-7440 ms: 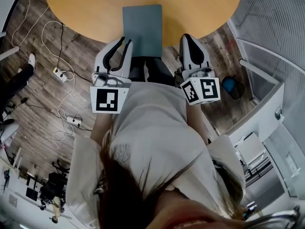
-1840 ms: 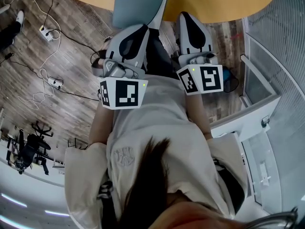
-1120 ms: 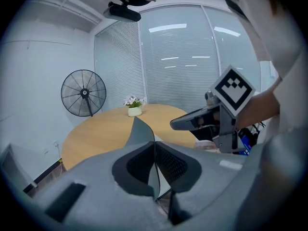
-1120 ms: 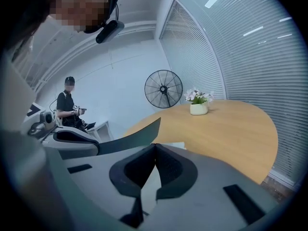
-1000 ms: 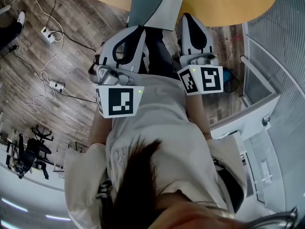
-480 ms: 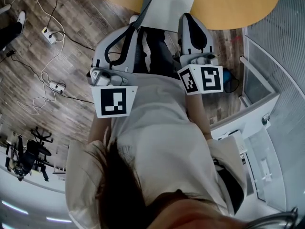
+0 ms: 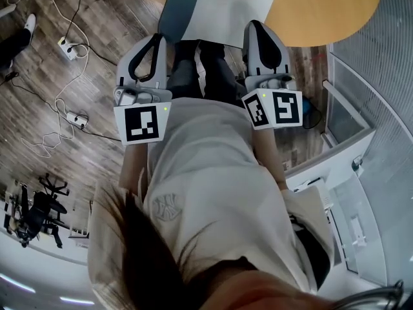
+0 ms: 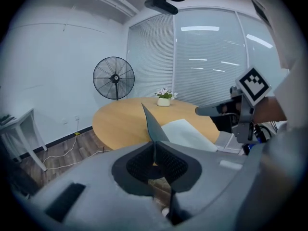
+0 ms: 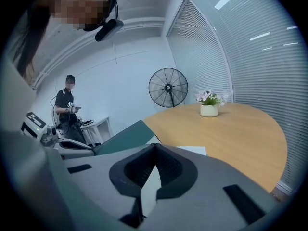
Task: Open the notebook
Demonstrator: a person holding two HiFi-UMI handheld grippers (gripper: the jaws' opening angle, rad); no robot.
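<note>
Since a moment ago your left gripper (image 7: 157, 41) has swung out to the left, taking the front cover (image 7: 169, 8) of the slim grey-green notebook with it, so more of the white page (image 7: 226, 8) shows. Its jaws are pinched on the cover's edge, and the cover stands tilted up from between them. The notebook lies at the near edge of the round wooden table (image 7: 322, 11). Your right gripper (image 7: 257, 26) sits just beside the page's right side, jaws closed tip to tip.
</note>
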